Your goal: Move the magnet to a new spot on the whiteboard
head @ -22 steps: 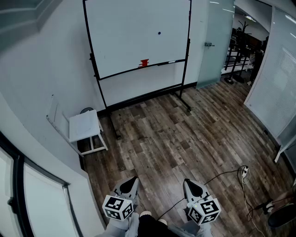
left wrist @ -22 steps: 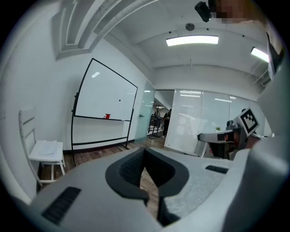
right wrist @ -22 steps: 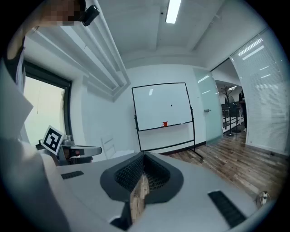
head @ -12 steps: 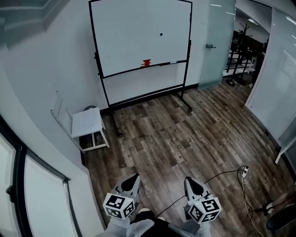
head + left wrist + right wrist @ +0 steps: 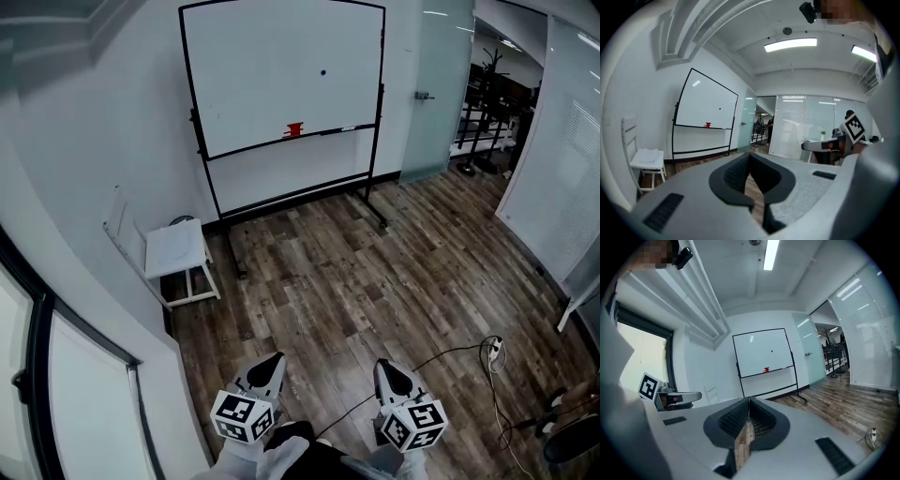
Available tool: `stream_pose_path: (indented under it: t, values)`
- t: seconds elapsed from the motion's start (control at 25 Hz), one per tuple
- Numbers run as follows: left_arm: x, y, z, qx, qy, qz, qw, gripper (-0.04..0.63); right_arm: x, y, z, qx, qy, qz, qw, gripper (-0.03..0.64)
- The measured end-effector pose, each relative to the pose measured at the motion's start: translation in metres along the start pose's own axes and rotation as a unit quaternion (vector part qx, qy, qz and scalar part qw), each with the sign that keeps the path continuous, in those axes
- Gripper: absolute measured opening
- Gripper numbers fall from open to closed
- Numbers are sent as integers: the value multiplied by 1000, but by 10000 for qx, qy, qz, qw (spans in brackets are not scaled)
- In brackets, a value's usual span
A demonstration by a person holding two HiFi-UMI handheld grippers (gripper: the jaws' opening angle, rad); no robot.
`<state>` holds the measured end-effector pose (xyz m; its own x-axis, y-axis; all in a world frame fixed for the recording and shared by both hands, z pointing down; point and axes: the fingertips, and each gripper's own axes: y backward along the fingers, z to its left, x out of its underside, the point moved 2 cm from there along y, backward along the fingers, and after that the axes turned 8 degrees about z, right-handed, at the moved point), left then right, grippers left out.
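Barely anything has changed: the head view has only drifted, and the whiteboard (image 5: 262, 84) is still far across the floor, upper centre of frame. The magnet (image 5: 322, 71) sits upper right on it, untouched. Both the left hand-held gripper (image 5: 269, 362) and the right hand-held gripper (image 5: 390, 369) are closed and empty. Only the gripper views show the jaws meeting. The approach is still to come.

Little white chair (image 5: 176, 251) sits mid-left, frosted glass door (image 5: 436, 84) is upper right, black cable (image 5: 459, 351) snakes over the wood floor (image 5: 375, 272) lower right.
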<state>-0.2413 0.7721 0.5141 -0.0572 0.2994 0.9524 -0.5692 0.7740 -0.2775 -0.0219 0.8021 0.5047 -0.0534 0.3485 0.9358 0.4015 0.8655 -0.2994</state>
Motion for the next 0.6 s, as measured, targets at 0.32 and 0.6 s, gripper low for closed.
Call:
stream_pose_path:
  t: [0.32,0.6]
  values:
    - [0,-3,0,-53,41,-46,10000,11,4,-9,4,-133,-17,34,9999,28]
    - [-5,-24,15,-56,114,-17,9999,12,-4,-29,-5,-125,-59,53,9999,28]
